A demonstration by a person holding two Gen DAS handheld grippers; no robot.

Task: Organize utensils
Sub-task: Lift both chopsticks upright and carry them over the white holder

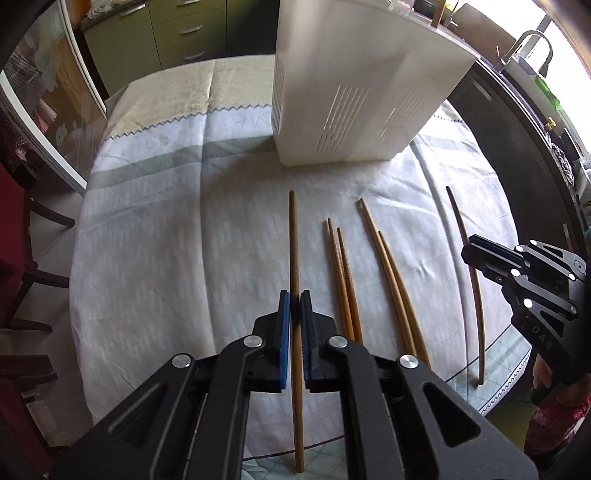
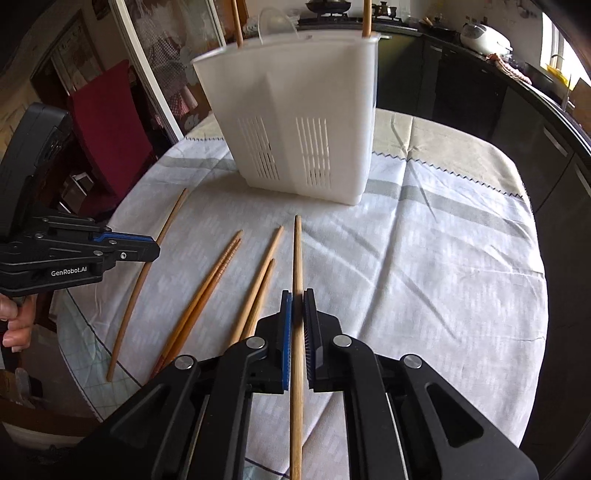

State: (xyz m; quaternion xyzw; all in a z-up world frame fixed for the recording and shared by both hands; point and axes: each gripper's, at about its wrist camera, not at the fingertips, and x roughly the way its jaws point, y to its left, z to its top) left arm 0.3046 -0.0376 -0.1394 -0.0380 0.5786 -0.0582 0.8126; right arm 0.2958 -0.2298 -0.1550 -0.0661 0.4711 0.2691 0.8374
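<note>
Left wrist view: the left tool is pressed together on a dark brown chopstick, which runs straight through the blue pads and points toward the white slotted utensil holder standing at the far side of the counter, on a pale checked cloth. To the right of the held stick lie two pairs of lighter, orange-brown chopsticks on the cloth: a short ridged pair just beside it, then a longer smooth pair. Farther right, near the counter's right edge, a thin dark chopstick passes under the right tool, seen side-on.

Right wrist view: the right tool is clamped on a light wooden chopstick, its tip aimed at the holder's base. This view shows the holder's open rim, with two wooden sticks standing upright inside, which the other view cuts off. The left tool appears at the left edge with a hand below it, gripping its chopstick near the counter's left edge. The ridged pair and smooth pair lie between the two held sticks.
</note>
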